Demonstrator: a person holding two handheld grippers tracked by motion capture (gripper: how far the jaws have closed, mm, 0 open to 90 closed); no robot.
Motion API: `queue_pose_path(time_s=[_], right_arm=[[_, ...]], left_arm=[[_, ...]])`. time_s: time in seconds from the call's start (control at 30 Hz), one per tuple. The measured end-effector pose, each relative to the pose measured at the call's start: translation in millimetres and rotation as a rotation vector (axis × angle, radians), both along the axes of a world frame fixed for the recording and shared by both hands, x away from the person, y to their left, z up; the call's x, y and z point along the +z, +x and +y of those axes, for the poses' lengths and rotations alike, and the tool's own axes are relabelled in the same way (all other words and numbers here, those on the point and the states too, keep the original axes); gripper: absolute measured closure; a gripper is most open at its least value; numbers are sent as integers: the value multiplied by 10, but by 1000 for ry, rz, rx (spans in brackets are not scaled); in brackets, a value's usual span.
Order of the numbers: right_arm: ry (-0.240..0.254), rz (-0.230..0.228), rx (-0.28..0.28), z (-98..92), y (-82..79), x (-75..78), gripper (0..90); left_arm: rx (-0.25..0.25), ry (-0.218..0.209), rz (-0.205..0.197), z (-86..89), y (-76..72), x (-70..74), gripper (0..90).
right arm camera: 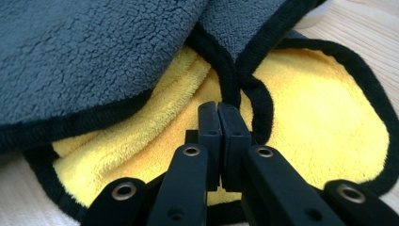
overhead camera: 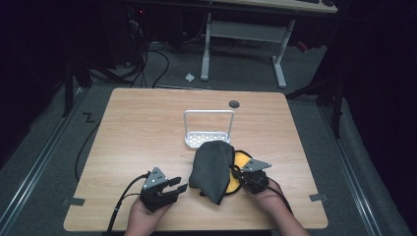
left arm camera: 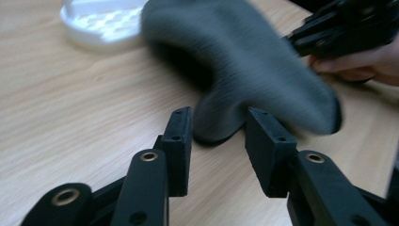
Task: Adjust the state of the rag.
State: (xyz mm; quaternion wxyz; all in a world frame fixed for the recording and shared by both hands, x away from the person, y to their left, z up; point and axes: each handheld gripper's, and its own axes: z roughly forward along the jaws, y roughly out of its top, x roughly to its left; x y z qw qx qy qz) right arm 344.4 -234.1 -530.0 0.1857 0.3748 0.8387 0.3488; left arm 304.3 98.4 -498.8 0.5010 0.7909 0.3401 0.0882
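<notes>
Table [overhead camera: 137, 123]: light wood, a white rack [overhead camera: 208, 129] at mid-table beyond the work. Just in front of the rack lies the cloth [overhead camera: 212, 169], grey on one face, yellow on the other, black binding at the edge; the grey part is humped up and draped over the yellow, which shows at its right side.

Right gripper [right arm camera: 219, 123]: jaws together, pinched on the cloth's black edge where two bound edges meet. It looks like the anchor for a fold or a spread.

Left gripper [left arm camera: 217, 134]: jaws apart, nothing between the pads; the grey lobe of the cloth sits just beyond the tips, not touched.

Judgement on doing the step well: keep the right pinch firm and low so the binding does not slip. Bring the left tips onto the near grey edge, taking the bound hem rather than the thick pile. Close fully before pulling. Draw the two hands apart level with the table, clear of the rack.
</notes>
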Motion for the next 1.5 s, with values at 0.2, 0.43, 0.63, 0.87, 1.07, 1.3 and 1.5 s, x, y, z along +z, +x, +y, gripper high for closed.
queue_pose_path(time_s=[0.2, 0.43, 0.63, 0.87, 1.07, 1.3, 1.5], right_arm=[[3, 0, 25, 61, -15, -3, 895], [4, 3, 54, 171, -40, -3, 895], [3, 4, 91, 328, -76, -5, 895], [-20, -19, 130, 449, -127, -9, 895], [-24, -21, 136, 441, -128, -10, 893], [-26, -24, 144, 429, -127, -9, 890], [-33, -20, 144, 409, -128, -2, 883]], left_arm=[[-52, -17, -13, -188, -96, 67, 555], [-108, 53, -32, -482, -169, -27, 511], [-107, 128, -50, -575, -186, -113, 449], [-33, 221, -62, -518, -121, -196, 649], [30, 193, -65, -340, -62, -114, 835], [111, 135, -81, -7, 6, 23, 835], [175, 102, -76, 232, 73, 72, 835]])
